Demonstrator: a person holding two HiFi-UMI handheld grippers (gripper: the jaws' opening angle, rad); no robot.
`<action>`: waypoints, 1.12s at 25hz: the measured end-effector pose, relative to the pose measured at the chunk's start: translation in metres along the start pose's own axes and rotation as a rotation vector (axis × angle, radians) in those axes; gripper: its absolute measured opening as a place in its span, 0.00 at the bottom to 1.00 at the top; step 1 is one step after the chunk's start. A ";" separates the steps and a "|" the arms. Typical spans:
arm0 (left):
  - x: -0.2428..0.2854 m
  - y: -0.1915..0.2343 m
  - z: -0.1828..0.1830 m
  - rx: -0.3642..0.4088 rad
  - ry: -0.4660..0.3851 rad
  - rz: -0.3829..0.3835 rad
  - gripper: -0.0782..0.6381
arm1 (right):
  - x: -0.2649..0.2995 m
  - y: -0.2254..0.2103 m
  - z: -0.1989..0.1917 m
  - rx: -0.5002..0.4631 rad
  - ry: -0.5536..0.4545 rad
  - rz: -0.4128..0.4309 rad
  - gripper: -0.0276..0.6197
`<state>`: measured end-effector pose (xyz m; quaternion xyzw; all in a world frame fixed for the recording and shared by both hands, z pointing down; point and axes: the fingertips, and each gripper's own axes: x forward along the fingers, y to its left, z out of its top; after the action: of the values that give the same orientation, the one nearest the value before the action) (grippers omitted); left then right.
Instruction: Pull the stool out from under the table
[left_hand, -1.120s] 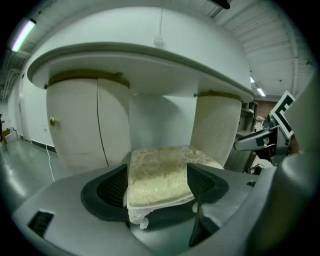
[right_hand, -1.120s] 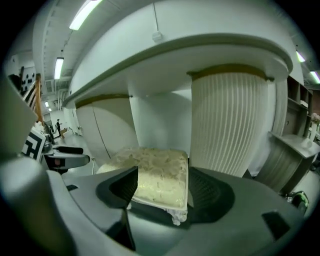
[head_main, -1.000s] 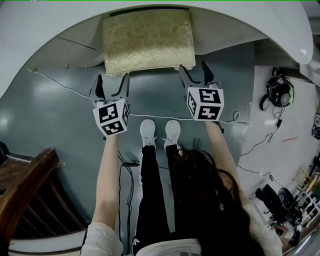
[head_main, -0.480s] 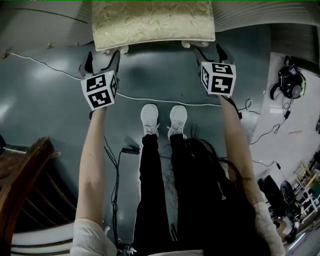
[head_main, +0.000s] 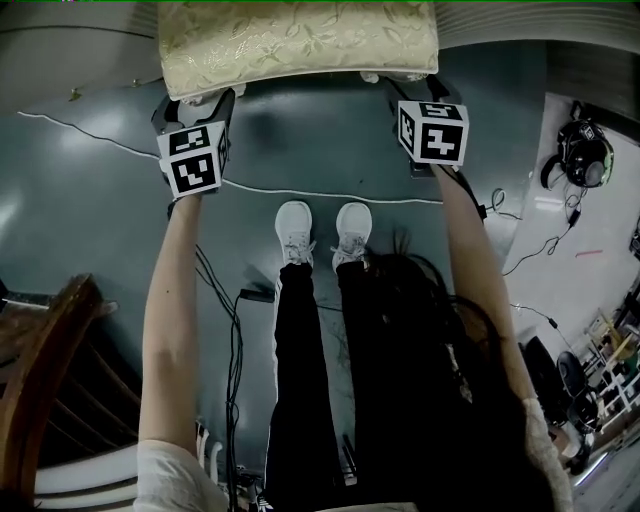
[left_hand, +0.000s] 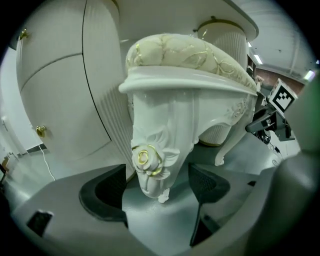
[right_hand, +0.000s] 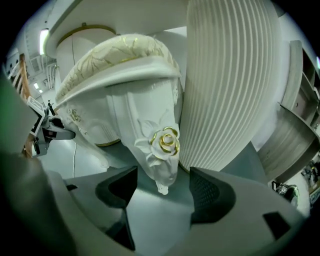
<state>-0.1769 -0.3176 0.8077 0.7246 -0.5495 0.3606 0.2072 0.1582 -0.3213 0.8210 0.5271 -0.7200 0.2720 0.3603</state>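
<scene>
At the top of the head view, the stool (head_main: 297, 45) sat farther out than a second before. Then the white curved tabletop had covered its far half. Now the cream cushion lay open to the camera, and only a grey strip of the table (head_main: 70, 45) showed beside it. Both arms had drawn back toward the body with the stool.

Floor (head_main: 80, 210): glossy grey-green. A thin white cable (head_main: 300, 192) ran across it between the stool and the white shoes (head_main: 295, 232). Dark cables (head_main: 235, 330) trailed by the left leg. Dark wooden furniture (head_main: 35, 390) stood at lower left. A headset (head_main: 580, 155) lay on a paler patch of floor at right.

Left hand-held gripper (head_main: 195, 103): at the stool's near left corner. Its own view (left_hand: 157, 192) showed the jaws wide apart. The near-left leg (left_hand: 155, 150), carved white with a gold rose, stood between them, with floor visible on either side of its foot. It was not pinched.

Right hand-held gripper (head_main: 420, 92): at the near right corner. Its own view (right_hand: 165, 192) showed the jaws equally spread and the near-right leg (right_hand: 160, 150) roughly midway between the pads. The table's fluted pedestal (right_hand: 225, 85) rose just behind that leg. I could not tell whether either leg pressed against the gripper body behind the pads.
</scene>
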 end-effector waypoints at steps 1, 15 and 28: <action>0.004 -0.001 0.002 -0.001 0.005 -0.001 0.61 | 0.004 -0.003 -0.001 0.005 0.005 -0.002 0.54; 0.036 -0.002 -0.003 0.044 0.087 -0.042 0.60 | 0.032 -0.002 0.012 0.008 0.032 -0.003 0.41; 0.030 0.001 -0.009 0.036 0.061 -0.044 0.45 | 0.029 0.003 0.012 -0.026 0.047 -0.016 0.40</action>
<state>-0.1763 -0.3317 0.8361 0.7288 -0.5202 0.3878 0.2185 0.1474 -0.3457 0.8376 0.5214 -0.7106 0.2722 0.3862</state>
